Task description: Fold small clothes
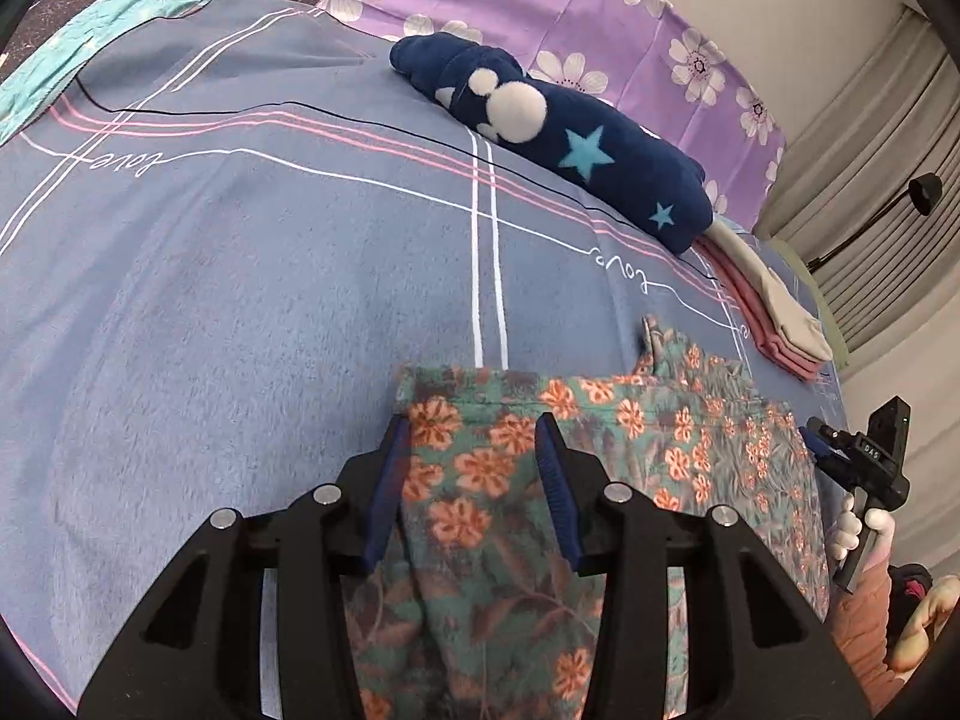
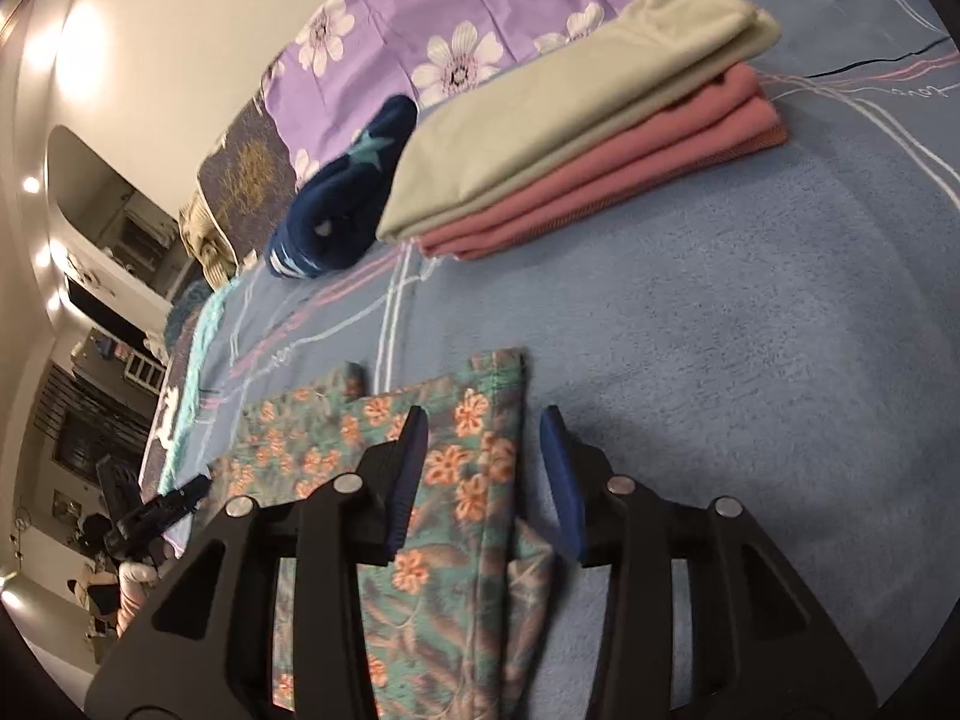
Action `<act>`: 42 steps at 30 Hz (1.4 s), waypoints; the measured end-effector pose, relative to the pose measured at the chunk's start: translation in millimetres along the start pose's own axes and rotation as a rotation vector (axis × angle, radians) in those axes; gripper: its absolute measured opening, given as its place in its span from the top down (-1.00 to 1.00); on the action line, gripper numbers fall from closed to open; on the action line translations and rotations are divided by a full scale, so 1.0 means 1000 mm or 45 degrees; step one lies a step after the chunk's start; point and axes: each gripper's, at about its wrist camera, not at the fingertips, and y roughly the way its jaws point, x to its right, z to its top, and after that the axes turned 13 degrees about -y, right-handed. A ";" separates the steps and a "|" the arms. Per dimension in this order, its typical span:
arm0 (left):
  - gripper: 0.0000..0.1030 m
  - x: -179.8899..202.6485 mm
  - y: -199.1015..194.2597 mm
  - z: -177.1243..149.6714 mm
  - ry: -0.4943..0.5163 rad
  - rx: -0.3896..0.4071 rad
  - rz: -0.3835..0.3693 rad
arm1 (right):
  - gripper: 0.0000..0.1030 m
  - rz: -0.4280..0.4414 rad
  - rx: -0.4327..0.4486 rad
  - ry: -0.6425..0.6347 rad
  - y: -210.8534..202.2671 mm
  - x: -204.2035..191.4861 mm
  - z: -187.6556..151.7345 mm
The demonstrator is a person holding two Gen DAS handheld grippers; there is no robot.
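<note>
**Ana:** Grippers first: the left gripper [image 1: 474, 444] hangs over the near left corner of the floral garment [image 1: 600, 480], its jaws parted and the blue pads clear of the cloth. The right gripper [image 2: 486, 444] does the same at the other corner, its jaws apart as well, with nothing pinched.

**Ben:** And going from the biggest thing down?

**Ana:** The bed sheet [image 1: 240, 300], blue-grey with pink and white lines, covers most of both views. A purple flowered cover [image 1: 540, 6] lies behind it by the wall. The floral garment lies flat on the sheet near the person, doubled over, its far edge fairly straight.

**Ben:** Why a gripper at each corner?

**Ana:** My guess is that one at each end keeps the fold square. With the cloth lying loose under the parted jaws, I judge one fold laid down and let go.

**Ben:** The other clothes?

**Ana:** A folded stack [image 2: 576, 138], beige on top of pink, sits further back on the sheet, well apart from the garment, likely finished pieces. Just beside it lies a navy fleece piece [image 1: 564, 138] with stars and a white mouse-head shape.

**Ben:** Any writing?

**Ana:** The sheet has "love" [image 1: 126, 163] in white script, seen upside down and repeated. A tiny label on the right gripper, seen from the left wrist, is too small to read.
</note>
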 end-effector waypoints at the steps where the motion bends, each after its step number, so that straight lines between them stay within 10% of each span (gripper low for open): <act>1: 0.18 0.001 0.001 0.002 0.003 -0.006 -0.003 | 0.20 0.014 -0.008 -0.007 0.003 0.000 0.001; 3: 1.00 0.006 0.000 0.001 0.033 -0.020 -0.019 | 0.54 0.061 -0.022 -0.031 0.010 -0.005 0.003; 4: 1.00 0.010 -0.001 0.001 0.049 -0.025 -0.038 | 0.94 0.075 -0.012 -0.041 0.009 -0.009 0.005; 10: 1.00 0.052 -0.062 0.005 0.226 0.261 -0.144 | 0.94 0.129 0.231 -0.102 -0.039 -0.028 0.021; 14: 1.00 0.048 -0.053 0.021 0.202 0.238 -0.077 | 0.94 0.098 0.193 -0.104 -0.025 -0.026 0.031; 18: 0.24 0.018 -0.019 0.019 0.110 0.116 0.066 | 0.94 0.074 0.104 -0.042 -0.003 -0.013 0.012; 23: 0.25 -0.007 0.005 0.012 0.046 0.011 0.078 | 0.93 0.070 0.077 0.001 0.001 -0.001 0.001; 25: 0.97 -0.006 0.004 0.012 0.052 0.009 0.052 | 0.93 0.070 0.083 -0.004 -0.001 -0.003 0.001; 34: 0.94 0.037 -0.038 0.034 0.164 0.255 -0.040 | 0.93 0.054 0.163 -0.048 -0.012 -0.019 0.018; 42: 0.85 0.015 0.011 0.024 0.187 0.136 0.164 | 0.81 -0.073 0.081 0.031 -0.003 0.007 0.001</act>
